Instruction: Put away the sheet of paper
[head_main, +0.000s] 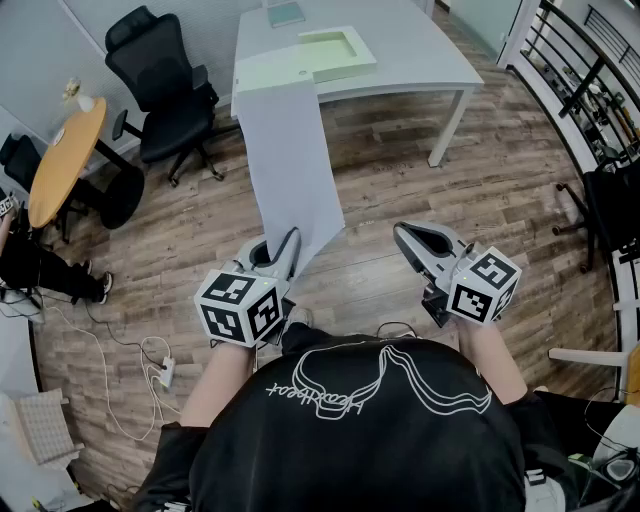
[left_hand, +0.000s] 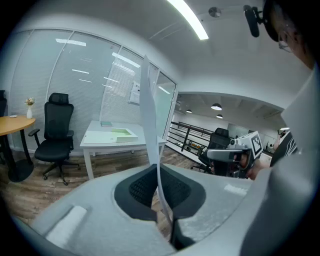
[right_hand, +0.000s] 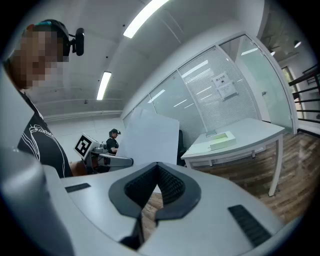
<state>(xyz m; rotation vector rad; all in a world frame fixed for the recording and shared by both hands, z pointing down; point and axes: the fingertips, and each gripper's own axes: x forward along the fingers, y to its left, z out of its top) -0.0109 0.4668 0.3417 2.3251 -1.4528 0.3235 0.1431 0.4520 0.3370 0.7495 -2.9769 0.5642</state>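
— Wooden floor (head_main: 400, 150) all round, and a white worktop (head_main: 420, 50) at the far side with a shallow pale tray (head_main: 340, 52) on it. Where's the sheet of paper (head_main: 300, 170)?

— Off the worktop, out in the air. The left tool (head_main: 283, 255) is clenched on its near, narrow end, and the sheet runs from there toward the worktop. From that tool's own view it shows edge-on, slightly bowed.

— And the right tool (head_main: 415, 240)?

— Pinched together on nothing, level with the left one and apart from the paper.

— How will the sheet handle?

— I'd judge it very light, thin and limp. Held by one end, the far end can sway and catch the air. It's slick, so it may slip, and a hard pinch could crease it. A second hold near the free end would steady it.
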